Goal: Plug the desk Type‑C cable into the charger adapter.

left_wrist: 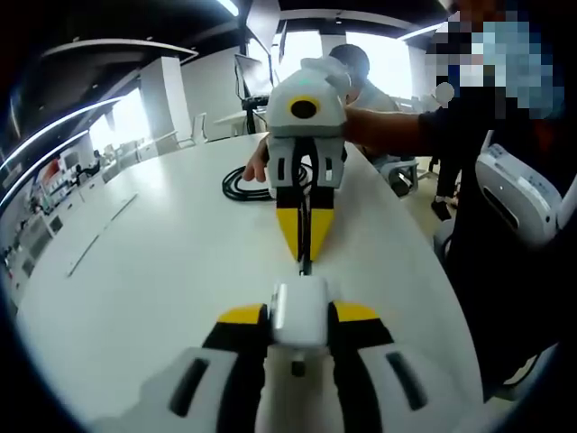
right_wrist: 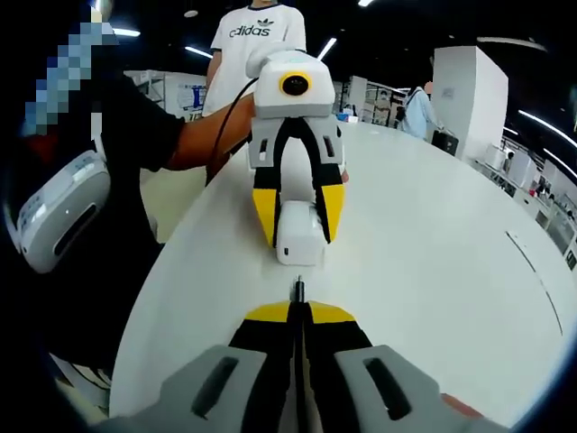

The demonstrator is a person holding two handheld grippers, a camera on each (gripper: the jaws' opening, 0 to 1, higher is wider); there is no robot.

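**Plug and adapter face each other, nose to nose**

The left gripper clamps the white charger adapter above the table. Straight ahead, the right gripper pinches the Type-C plug, long axis aimed at the adapter's face, near but apart. Farther off, the black cable coil lies on the table's far part.

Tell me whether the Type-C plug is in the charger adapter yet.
Not yet. In the right gripper view, the plug held by the right tool sits just short of the adapter gripped by the left tool.

White charger adapter, black cable, white table, yellow-tipped left gripper.
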